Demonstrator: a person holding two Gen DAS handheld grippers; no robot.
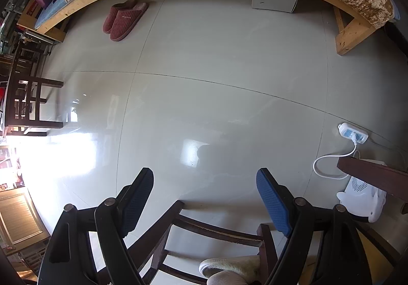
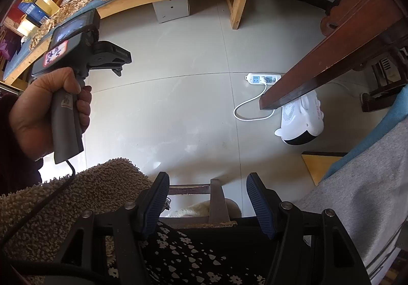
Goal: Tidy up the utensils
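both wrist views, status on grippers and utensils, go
Left hand-held gripper open, empty, aimed at floor. Right hand-held gripper open, empty, over lap. No utensils in view. Dark wooden chair frame below left gripper.

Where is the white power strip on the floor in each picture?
Left wrist view: the power strip lies on the floor at the far right, about halfway down, its white cord looping below it.
Right wrist view: the power strip lies right of middle, beside the dark table leg.
Shared landmark: the white heater standing just past the cord.
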